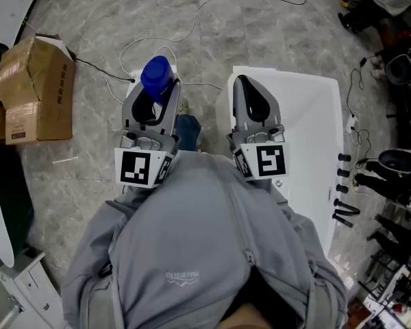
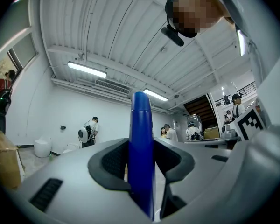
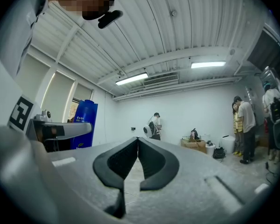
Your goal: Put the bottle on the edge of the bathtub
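Between your left gripper's [image 1: 153, 96] jaws, the blue bottle [image 1: 157, 75] is clamped, over the floor beside the white bathtub [image 1: 308, 108]. Your right gripper [image 1: 242, 82] is closed, empty. Expect rigid, smooth, probably light plastic — slippery; grip mid-body, firmly.

**Floor** [image 1: 274, 33]: grey marble-patterned tile, spread ahead of the left tongs [image 1: 153, 98] and the right tongs [image 1: 242, 82].
**Cardboard box** [image 1: 38, 91]: flaps open, on the floor well to the left of the left tongs.
**Cables** [image 1: 192, 16]: white, loose on the floor ahead of both tongs.
**Black stands** [image 1: 397, 163]: crowded along the room's edge, far right of the right tongs.
**Ceiling** [image 2: 107, 27]: white ribbed panels with beams.
**Strip lights** [image 2: 86, 70]: lit, ceiling-mounted.
**Wall** [image 3: 196, 111]: plain white.
**Windows** [image 3: 56, 94]: tall and pale, left of the right tongs.
**People** [image 3: 245, 120]: standing far off near the wall.
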`<act>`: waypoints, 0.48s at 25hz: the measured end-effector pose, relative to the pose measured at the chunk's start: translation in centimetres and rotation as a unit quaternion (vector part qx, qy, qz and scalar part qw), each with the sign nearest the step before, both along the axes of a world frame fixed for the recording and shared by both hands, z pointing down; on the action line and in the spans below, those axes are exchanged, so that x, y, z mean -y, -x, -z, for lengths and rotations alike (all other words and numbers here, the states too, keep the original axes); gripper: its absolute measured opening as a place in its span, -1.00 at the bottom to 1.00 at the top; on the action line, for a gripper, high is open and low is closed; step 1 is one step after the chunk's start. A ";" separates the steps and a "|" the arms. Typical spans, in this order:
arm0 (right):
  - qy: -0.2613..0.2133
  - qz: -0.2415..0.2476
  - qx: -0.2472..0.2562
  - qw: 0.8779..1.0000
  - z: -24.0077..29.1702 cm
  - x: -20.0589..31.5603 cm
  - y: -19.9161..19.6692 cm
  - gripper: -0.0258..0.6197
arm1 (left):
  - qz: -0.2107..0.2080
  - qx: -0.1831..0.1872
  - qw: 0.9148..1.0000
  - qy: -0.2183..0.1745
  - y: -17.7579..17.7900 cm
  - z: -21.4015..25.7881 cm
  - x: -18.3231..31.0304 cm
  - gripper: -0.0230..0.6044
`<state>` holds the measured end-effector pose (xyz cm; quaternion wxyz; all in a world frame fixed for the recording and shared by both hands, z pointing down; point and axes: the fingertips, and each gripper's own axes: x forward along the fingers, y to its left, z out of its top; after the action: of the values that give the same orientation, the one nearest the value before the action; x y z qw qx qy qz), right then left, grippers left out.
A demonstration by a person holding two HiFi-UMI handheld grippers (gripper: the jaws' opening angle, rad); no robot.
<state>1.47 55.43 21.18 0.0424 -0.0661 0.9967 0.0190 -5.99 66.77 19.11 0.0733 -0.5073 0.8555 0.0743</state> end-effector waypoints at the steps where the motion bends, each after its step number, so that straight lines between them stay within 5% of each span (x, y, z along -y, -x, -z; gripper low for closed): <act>1: 0.002 -0.004 -0.001 1.000 -0.2 0.5 0.4 -0.91 | -0.003 -0.001 1.000 0.001 0.5 -0.2 0.5 -0.43; 8: 0.001 -0.018 -0.012 1.000 -0.6 4.1 6.4 -0.91 | -0.030 0.013 0.999 -0.024 6.4 0.2 4.4 -0.43; 12: 0.000 -0.023 -0.011 1.000 -0.7 5.8 11.4 -0.91 | -0.059 -0.001 0.998 0.006 10.8 -0.9 6.9 -0.43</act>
<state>-9.98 49.64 21.84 0.0305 -0.0886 0.9954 0.0209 -16.75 59.91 20.05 0.0651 -0.5572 0.8245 0.0740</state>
